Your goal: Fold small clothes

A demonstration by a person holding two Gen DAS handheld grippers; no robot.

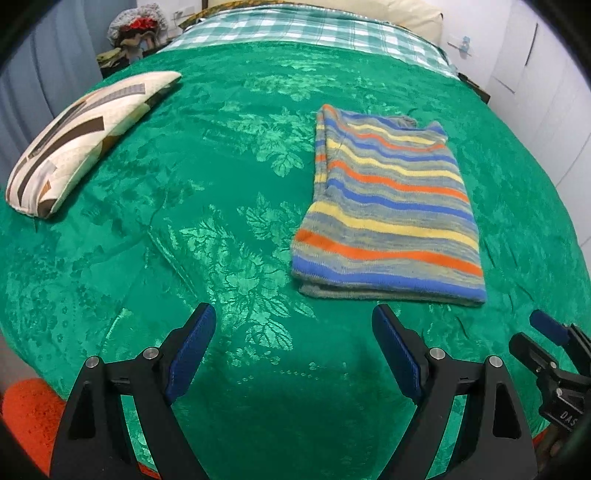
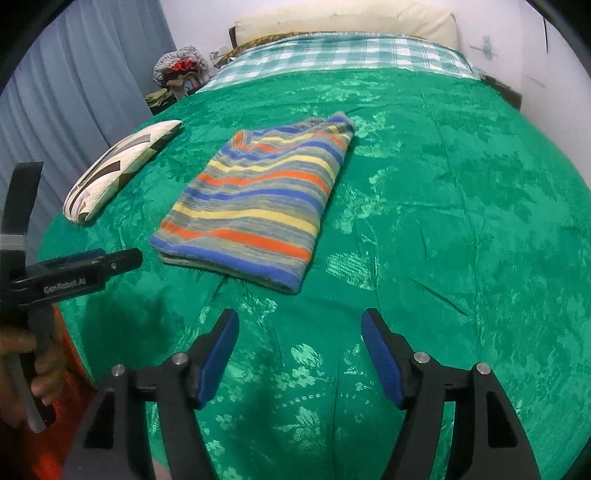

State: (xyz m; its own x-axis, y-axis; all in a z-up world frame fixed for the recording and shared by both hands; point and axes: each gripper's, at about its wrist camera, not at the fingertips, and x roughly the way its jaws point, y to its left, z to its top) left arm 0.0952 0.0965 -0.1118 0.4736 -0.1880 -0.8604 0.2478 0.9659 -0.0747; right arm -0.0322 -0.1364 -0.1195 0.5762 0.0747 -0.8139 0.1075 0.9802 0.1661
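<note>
A small striped garment (image 1: 391,206), blue, orange, yellow and grey, lies folded into a rectangle on the green bedspread (image 1: 221,184). It also shows in the right wrist view (image 2: 258,206). My left gripper (image 1: 293,314) is open and empty, hovering just in front of the garment's near edge, a little to its left. My right gripper (image 2: 299,319) is open and empty, also in front of the garment, slightly to its right. The left gripper shows from the side at the left of the right wrist view (image 2: 92,262).
A patterned white and brown pillow (image 1: 81,136) lies at the left of the bed. A green checked sheet (image 1: 295,26) and a cream pillow (image 2: 351,20) are at the far end. A wall stands at the right, curtains at the left.
</note>
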